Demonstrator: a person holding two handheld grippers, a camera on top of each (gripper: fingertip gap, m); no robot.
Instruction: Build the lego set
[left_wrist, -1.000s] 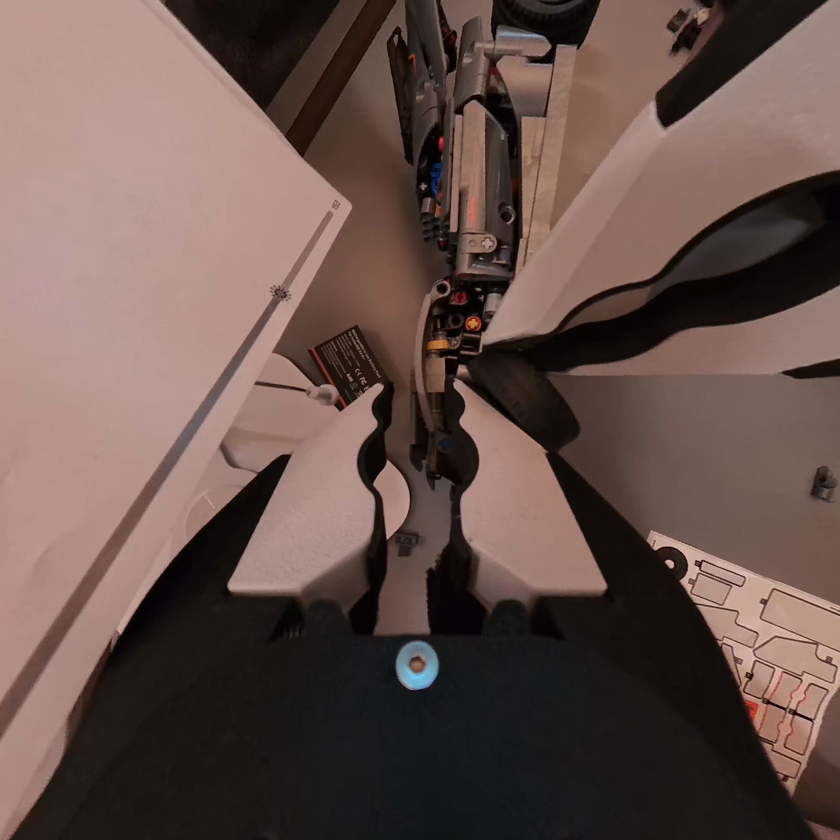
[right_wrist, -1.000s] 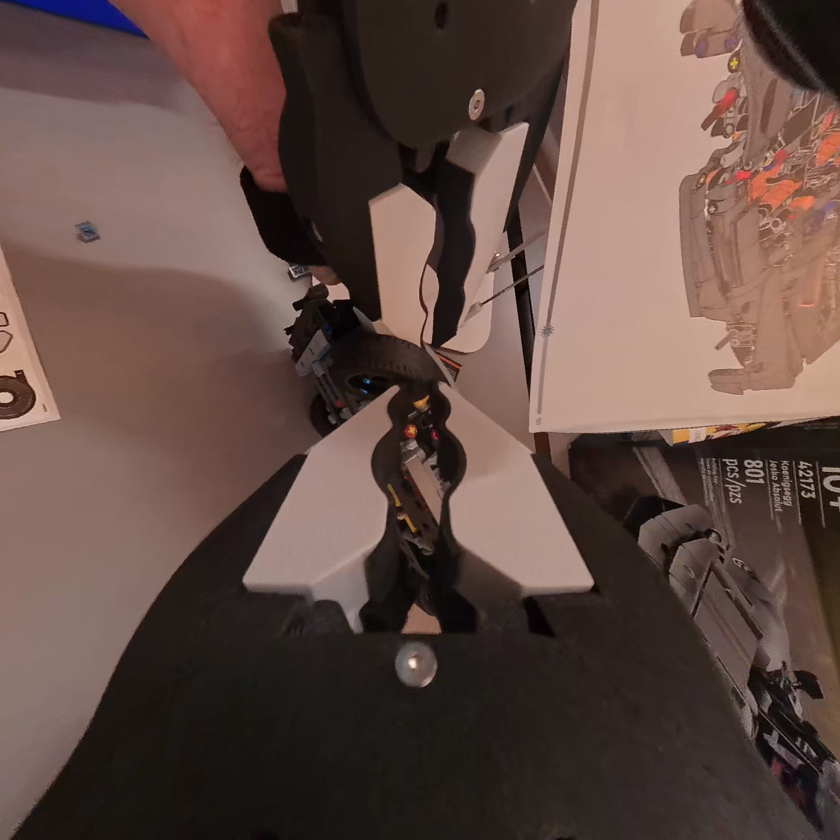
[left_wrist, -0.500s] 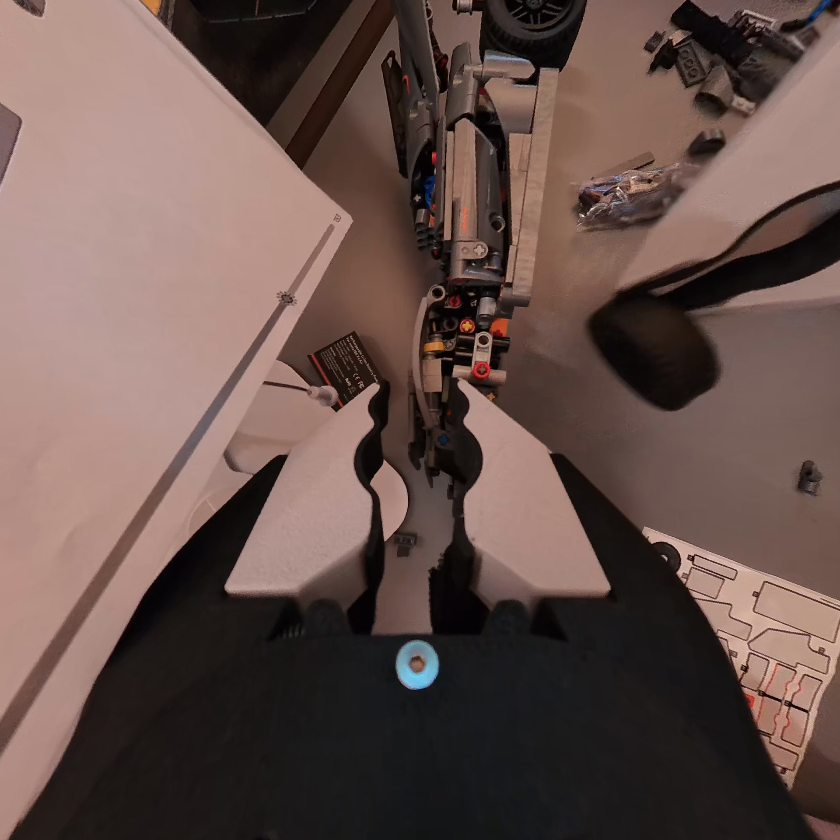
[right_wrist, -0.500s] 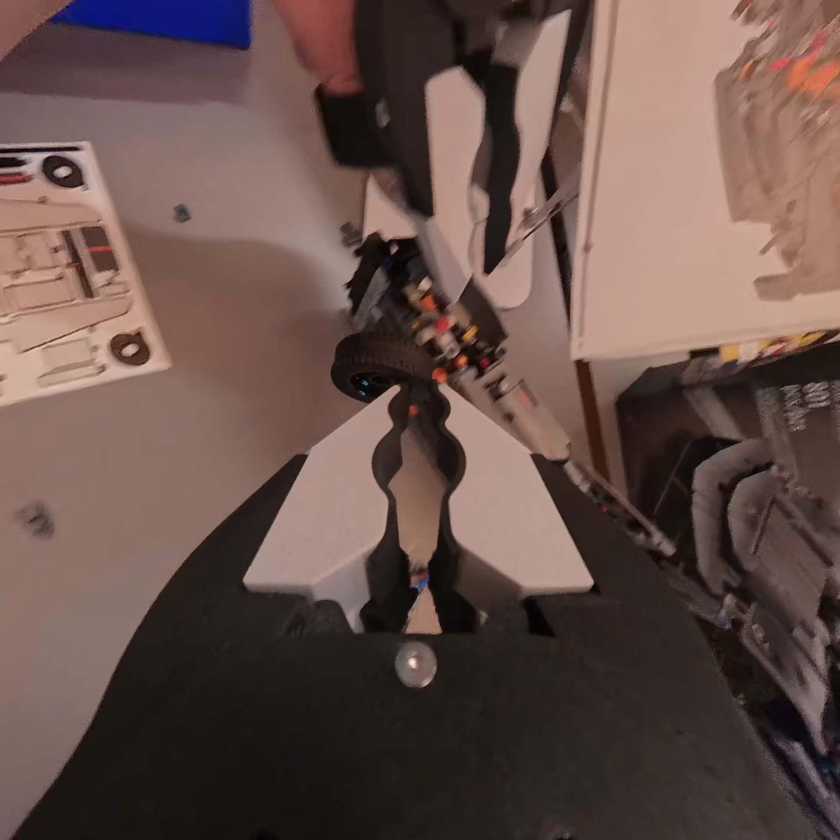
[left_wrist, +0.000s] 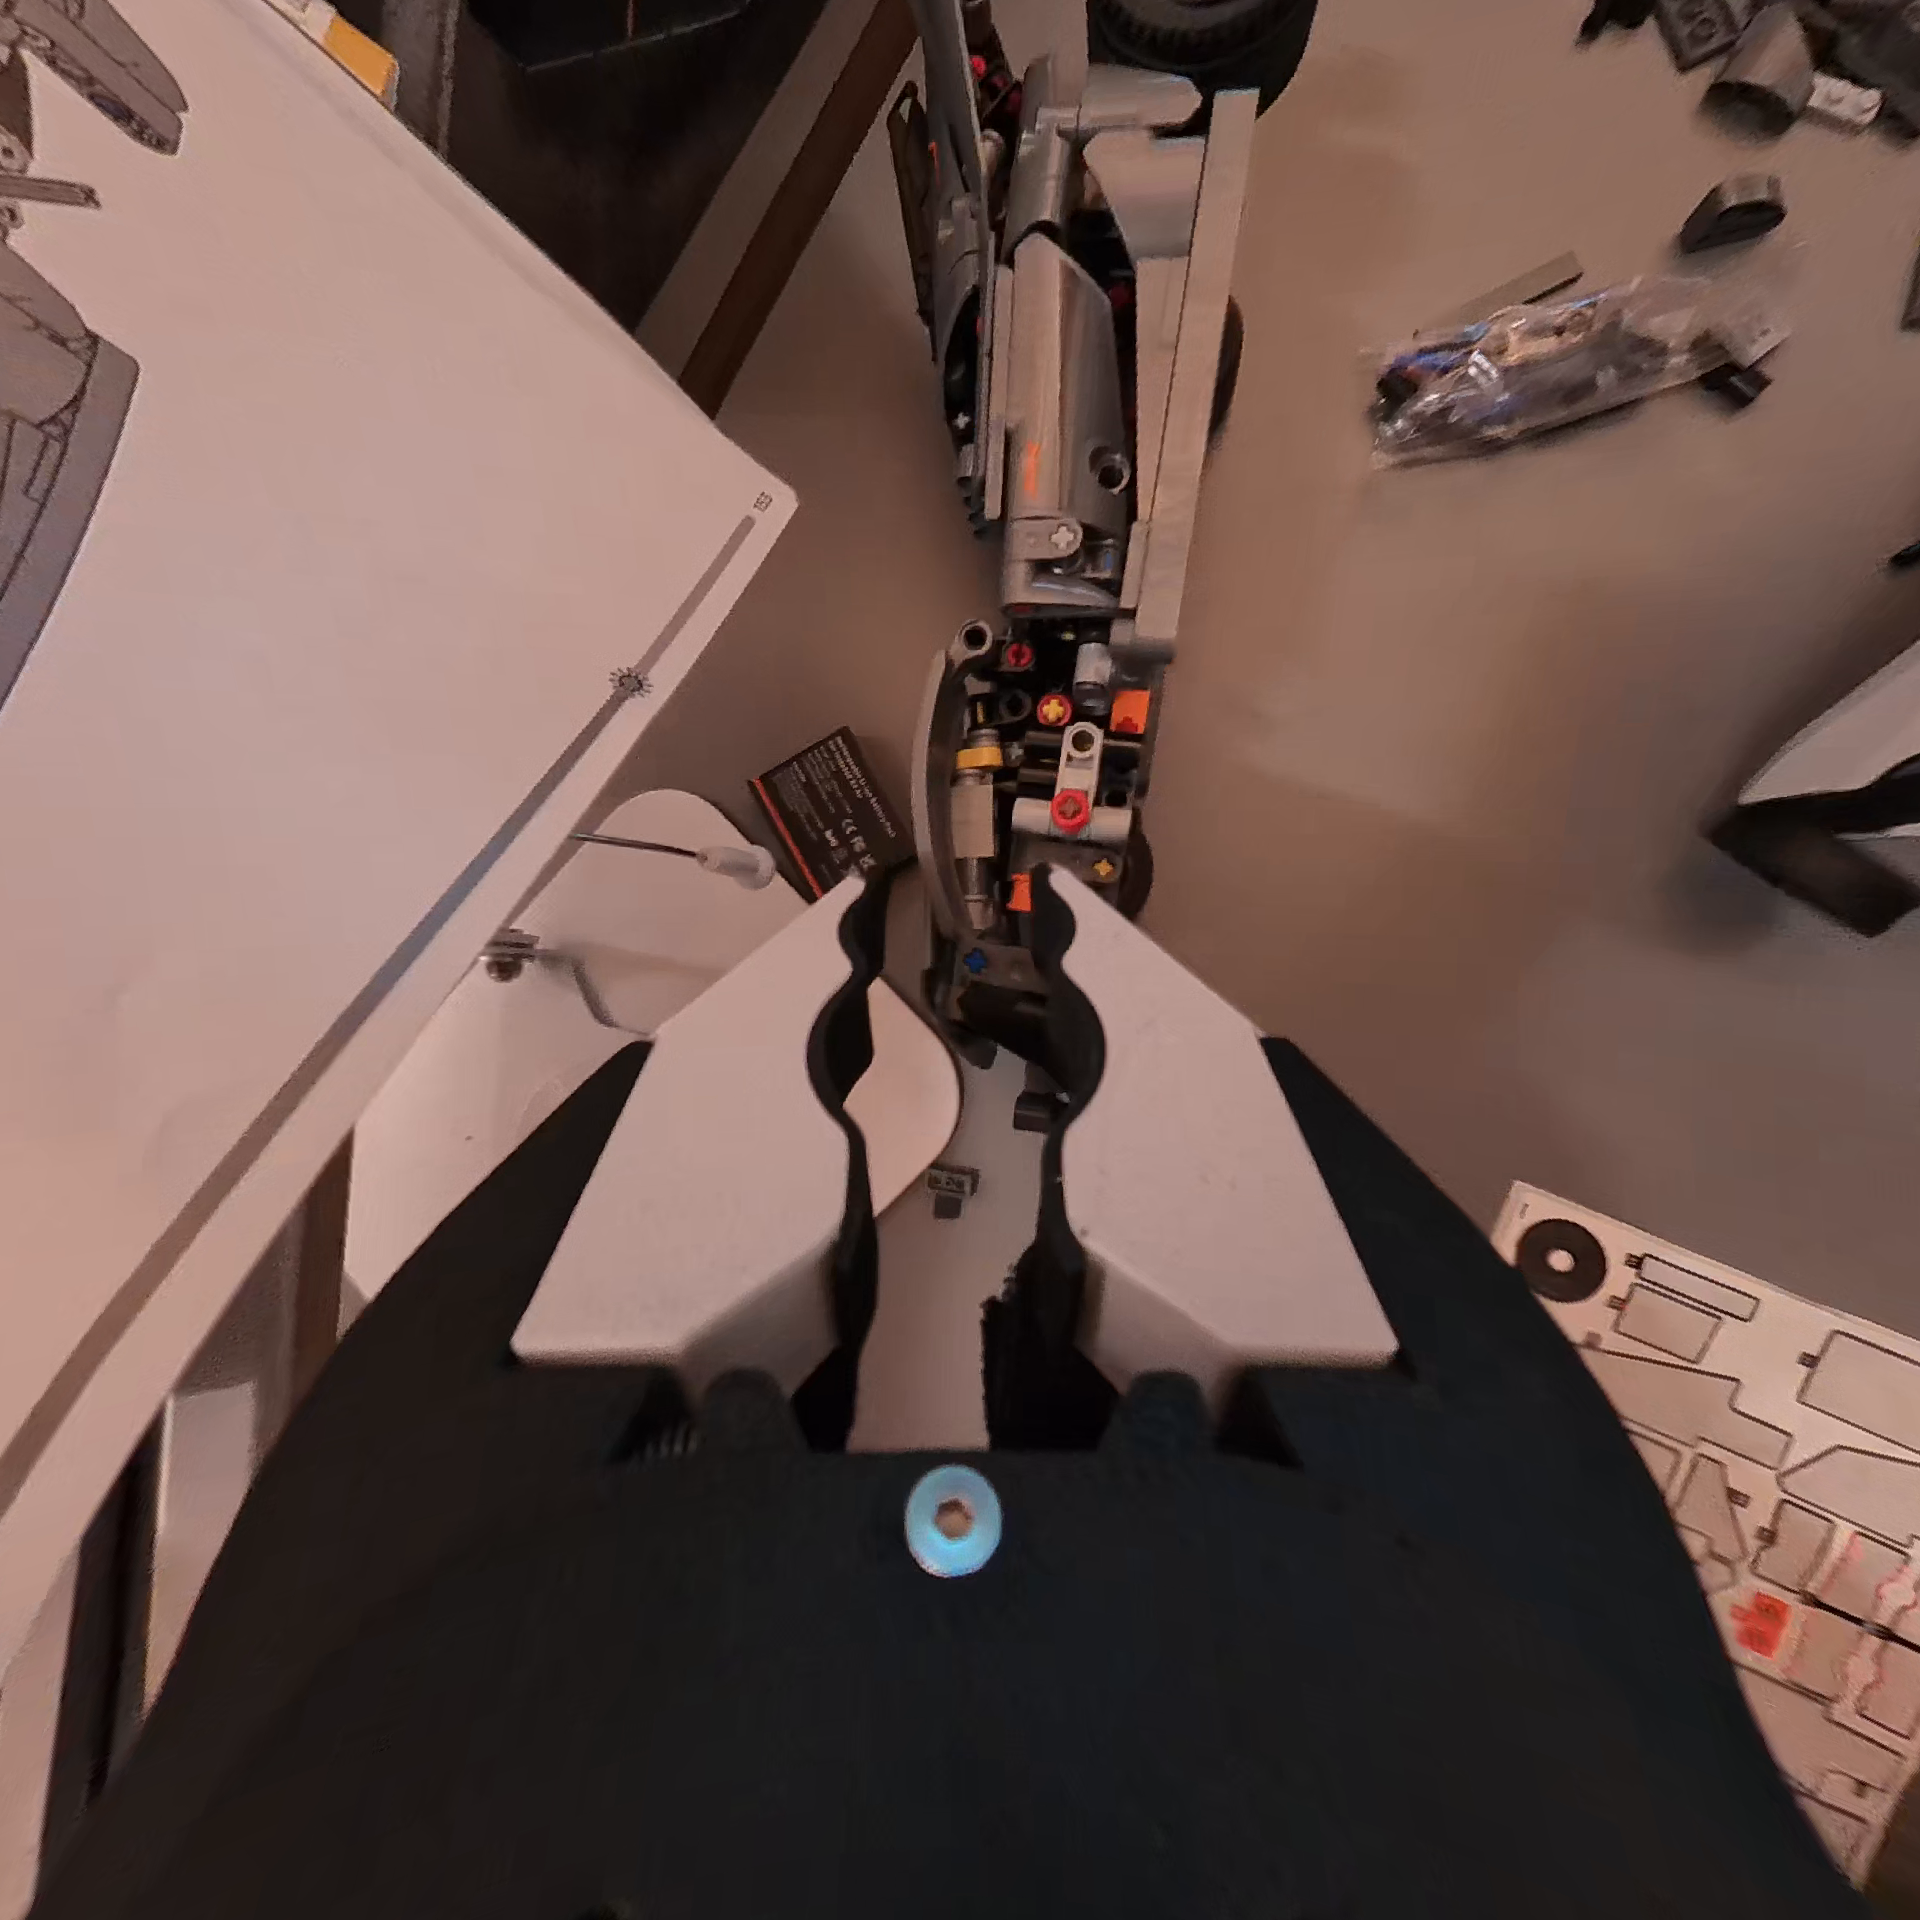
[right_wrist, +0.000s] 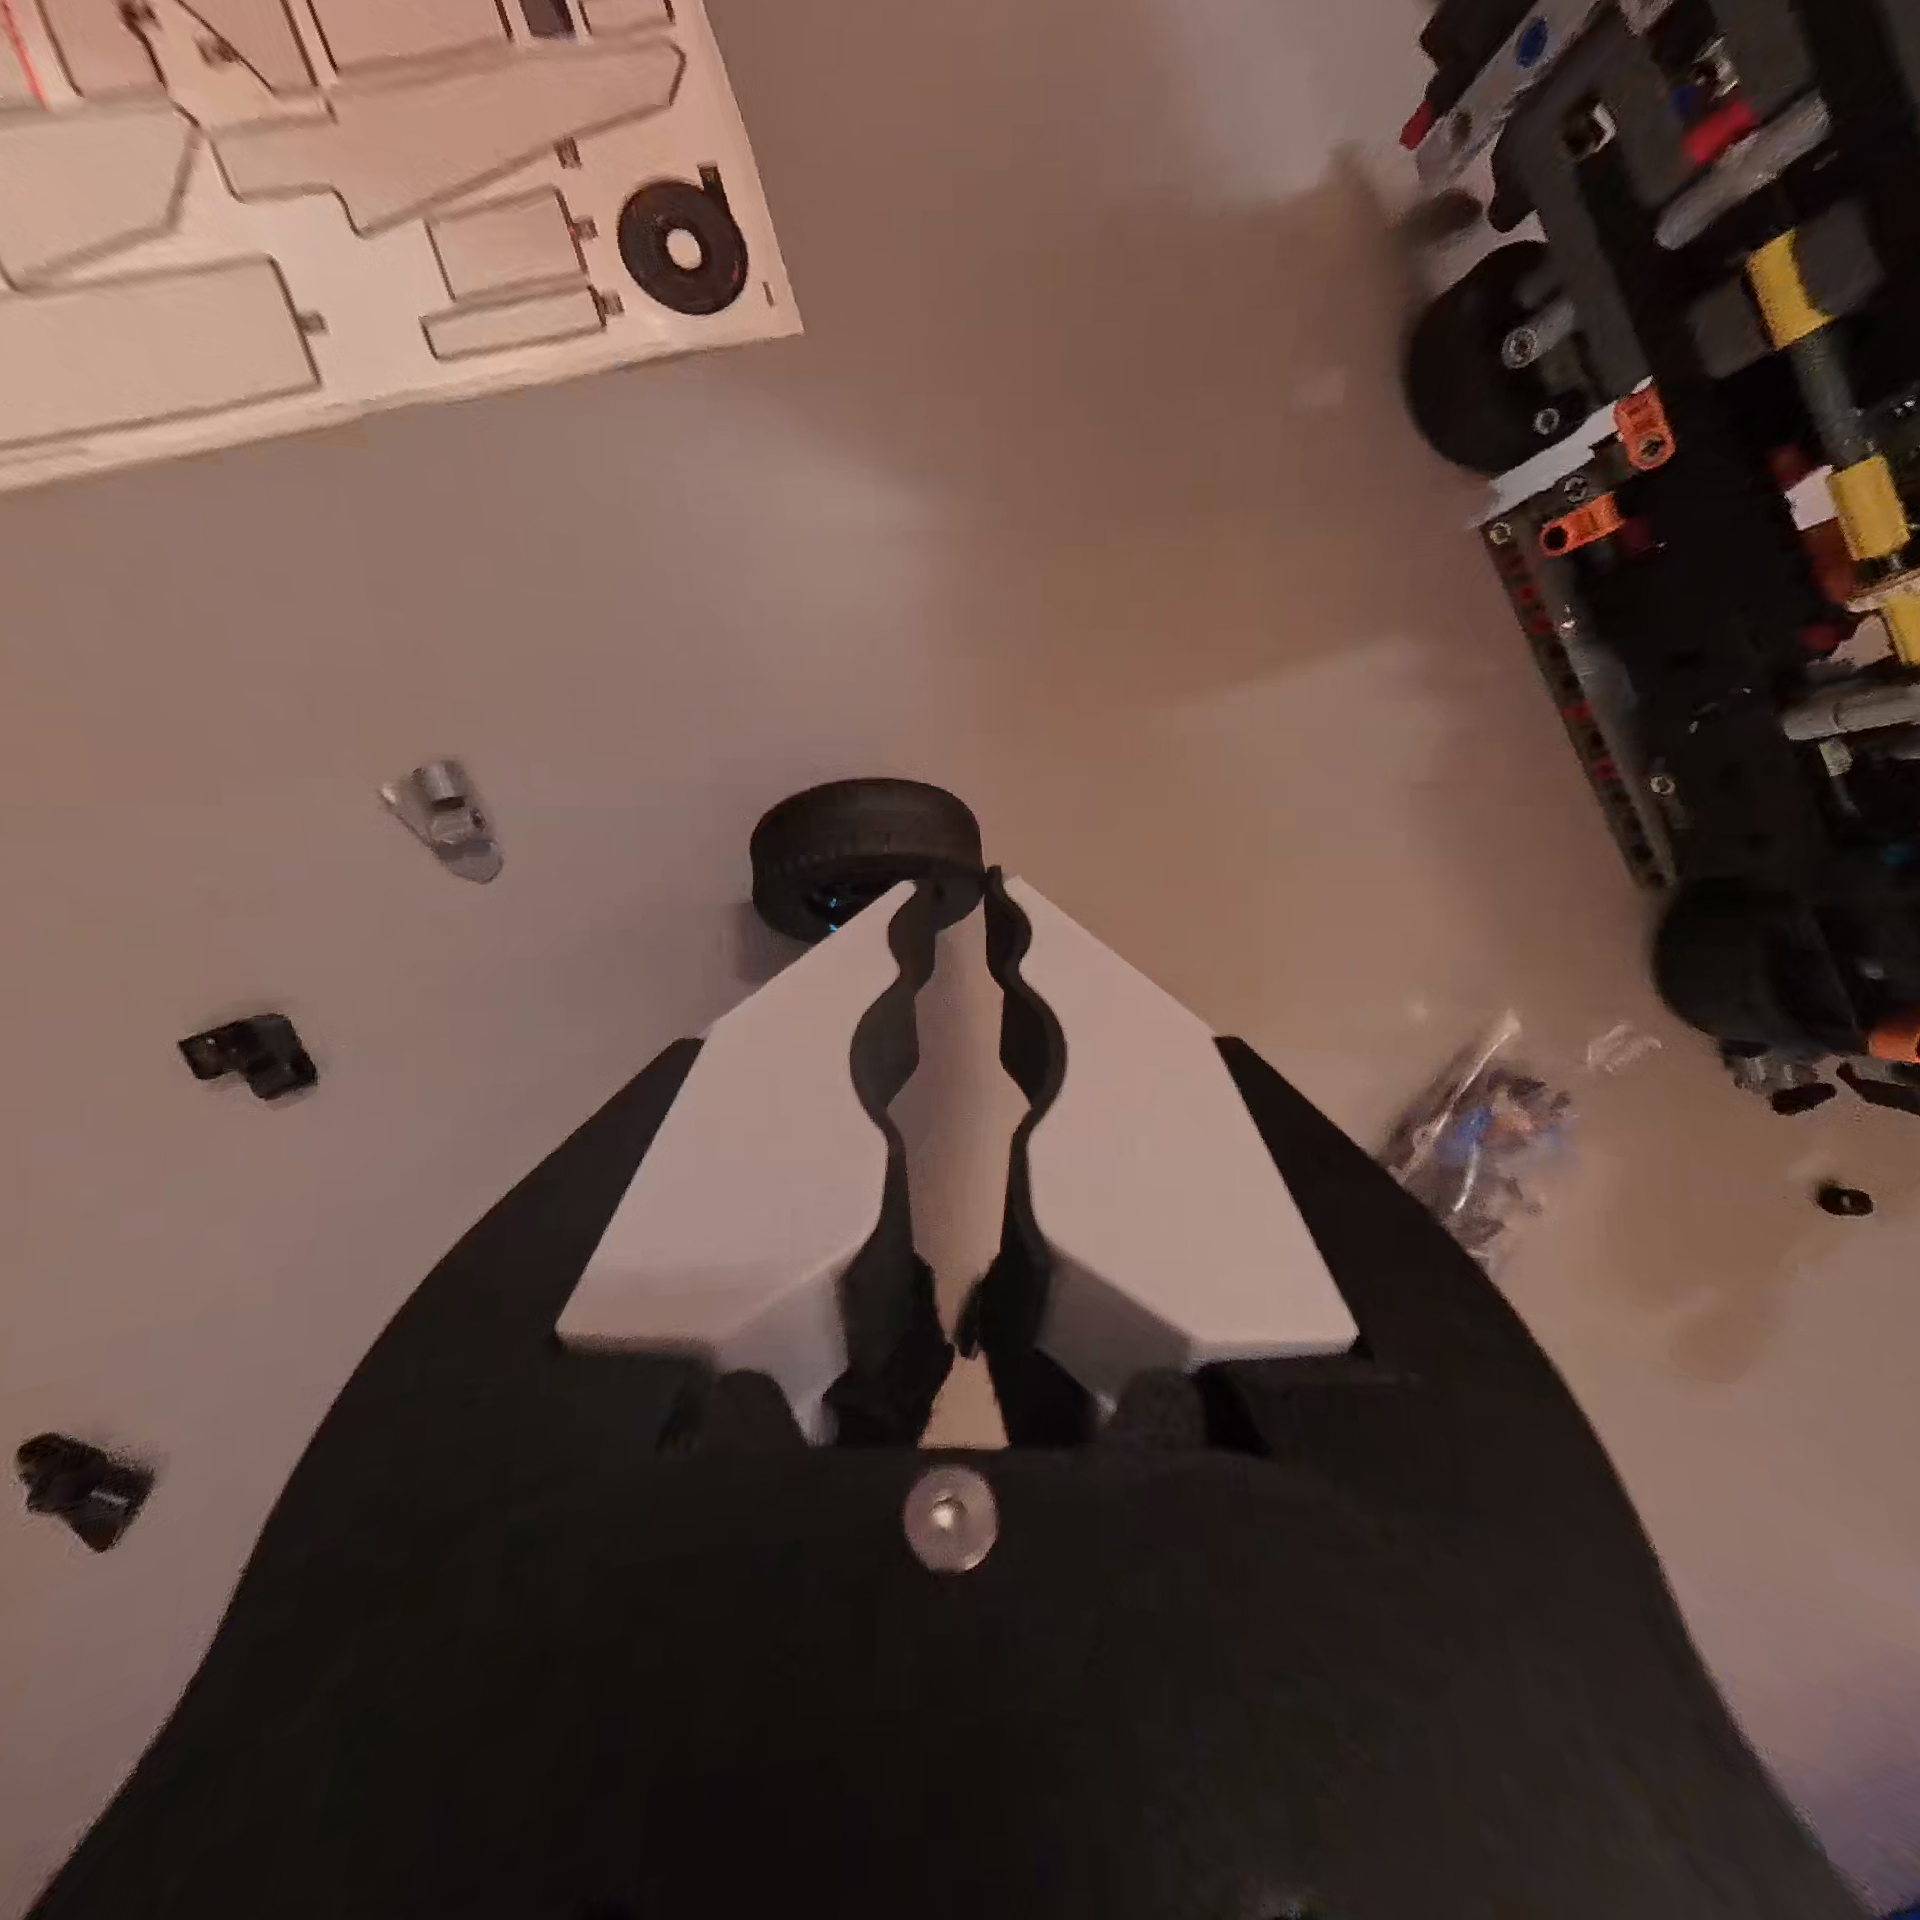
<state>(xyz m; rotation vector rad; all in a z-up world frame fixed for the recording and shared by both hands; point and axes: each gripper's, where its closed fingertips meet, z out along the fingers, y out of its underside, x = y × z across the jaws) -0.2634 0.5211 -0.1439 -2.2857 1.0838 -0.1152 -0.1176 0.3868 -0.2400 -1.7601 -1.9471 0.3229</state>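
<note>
A plain grey desk (right_wrist: 1039, 582) holds loose Lego bits, a sticker sheet (right_wrist: 343, 208) and a half-built Lego car (left_wrist: 1070, 416). The left claw (left_wrist: 961, 894) grips the near end of the car, whose long body points straight away from it. The right claw (right_wrist: 951, 883) pinches a black wheel (right_wrist: 868, 847) at its tips, with the wheel lying flat just ahead. The car sits well off to that claw's right. The wheel looks small, round and ridged, with blue inside.
</note>
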